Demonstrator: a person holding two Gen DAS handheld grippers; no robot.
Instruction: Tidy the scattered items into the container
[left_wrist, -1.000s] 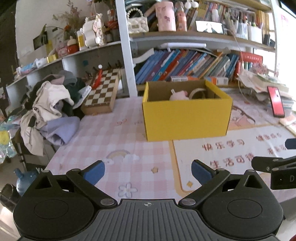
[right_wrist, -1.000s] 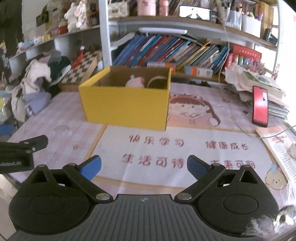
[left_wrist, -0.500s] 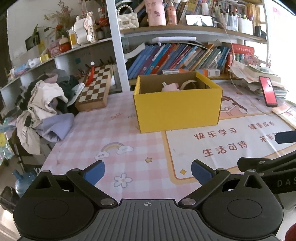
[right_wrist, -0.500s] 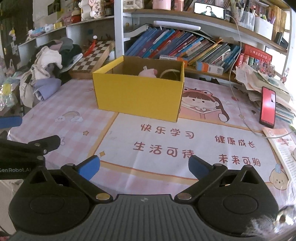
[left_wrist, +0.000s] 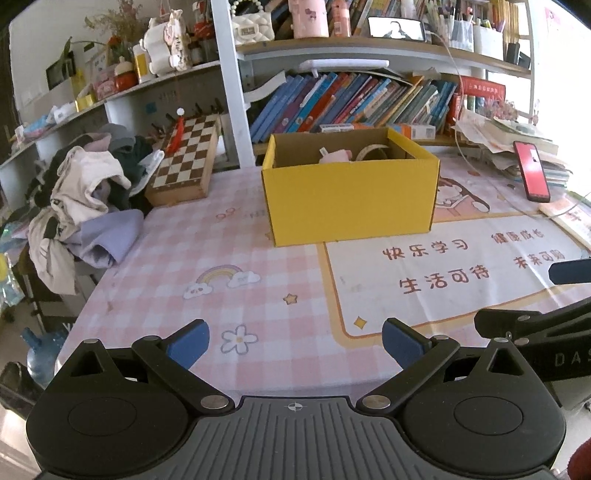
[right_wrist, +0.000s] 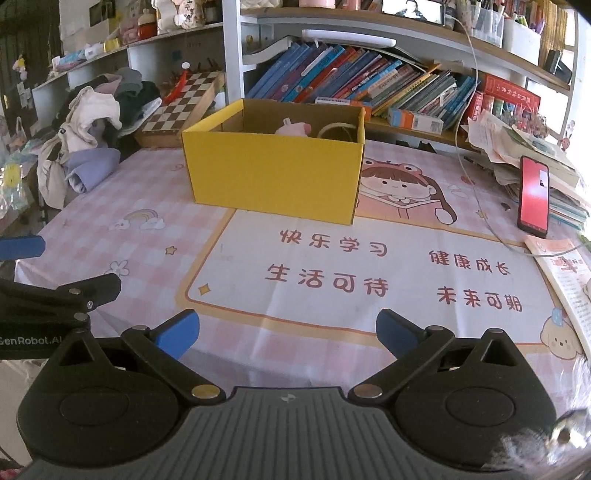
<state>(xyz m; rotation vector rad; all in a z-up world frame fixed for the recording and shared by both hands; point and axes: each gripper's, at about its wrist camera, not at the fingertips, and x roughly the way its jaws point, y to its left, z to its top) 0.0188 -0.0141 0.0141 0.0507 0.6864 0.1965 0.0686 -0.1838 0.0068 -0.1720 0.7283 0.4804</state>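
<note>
- Over the last second both grippers have been drawn back from the yellow box (left_wrist: 349, 199), so that in the left wrist view more of the pink checked table cover (left_wrist: 207, 258) is now seen between the tool and the box
- The left gripper (left_wrist: 295, 341) is held with its blue pads spread wide and nothing between them; the right gripper (right_wrist: 288, 334) is likewise spread and empty
- The box has stayed where it was, standing on the cover at the far edge of the printed mat (right_wrist: 369, 273), well apart from both tools
- Inside it a pink item (right_wrist: 293, 129) and a ring of tape (right_wrist: 338, 131) are seen lying side by side, unchanged
- No loose item is seen on the cover or mat near the box, so the tidying is judged done or nearly so, and the retreat is read as a withdrawal after the last drop
- The red phone (right_wrist: 533, 195) and the clothes heap (left_wrist: 85, 192) lie at the table's sides, untouched
</note>
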